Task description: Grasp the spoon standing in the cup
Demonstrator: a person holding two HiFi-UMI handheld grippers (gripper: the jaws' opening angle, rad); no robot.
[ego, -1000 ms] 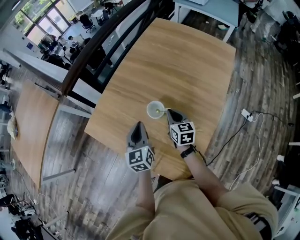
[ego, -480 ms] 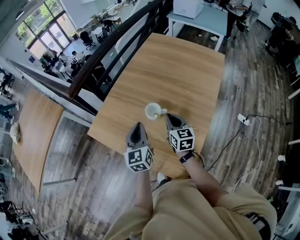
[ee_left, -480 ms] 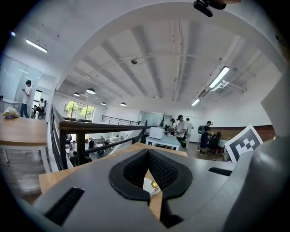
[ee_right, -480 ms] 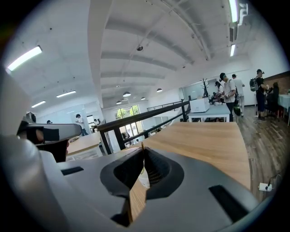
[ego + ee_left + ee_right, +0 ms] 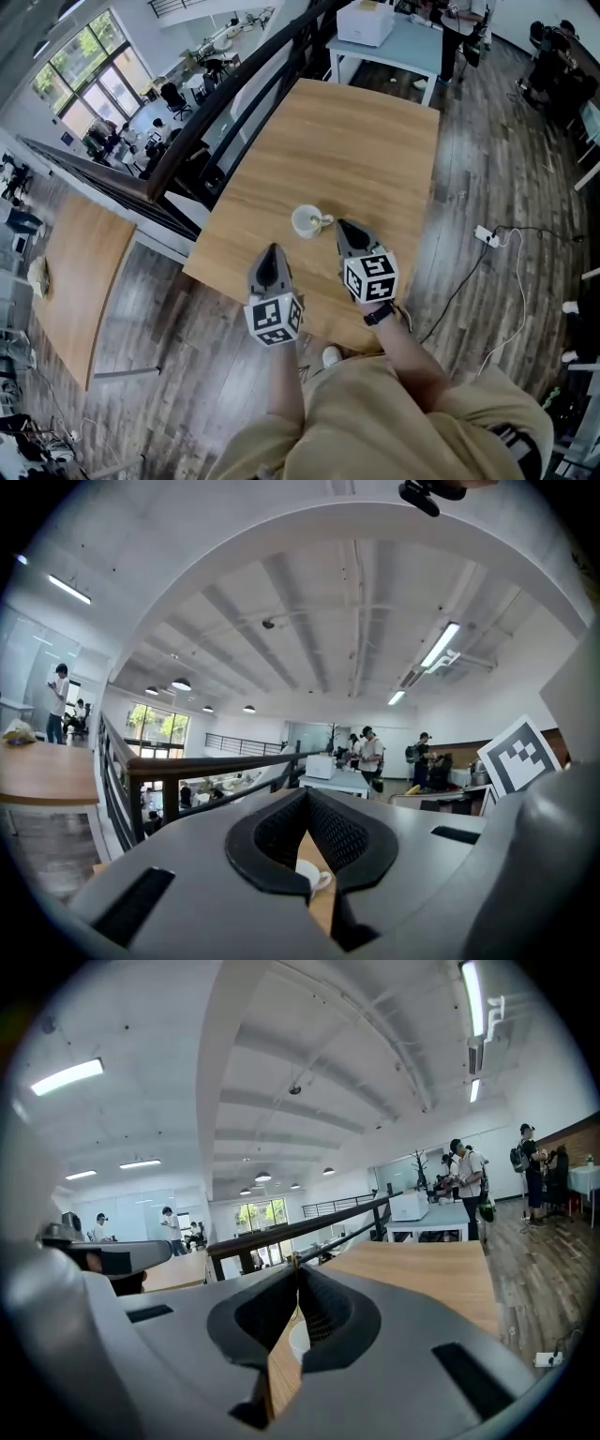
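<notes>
A white cup (image 5: 307, 222) stands on the wooden table (image 5: 366, 141) near its front edge. A yellowish spoon (image 5: 322, 221) leans out of it toward the right. My right gripper (image 5: 341, 226) is at the cup's right rim. Its jaws are shut, with the spoon's thin handle tip (image 5: 296, 1259) pinched between them. Below the right gripper (image 5: 298, 1267) the cup (image 5: 292, 1340) shows through the gap. My left gripper (image 5: 272, 251) hovers in front of the cup and to its left, apart from it. The left gripper (image 5: 307, 794) is shut and holds nothing, with the cup (image 5: 308, 878) visible beneath its jaws.
A dark railing (image 5: 234, 84) runs along the table's left side, and a second wooden table (image 5: 75, 272) lies beyond it. A white box (image 5: 364, 22) sits on a pale blue table at the back. A cable and plug (image 5: 486, 234) lie on the floor to the right. People stand far off.
The head view has shifted a little, so the table sits slightly differently in the picture. Both grippers keep their places by the cup, and the right one stays at the spoon.
</notes>
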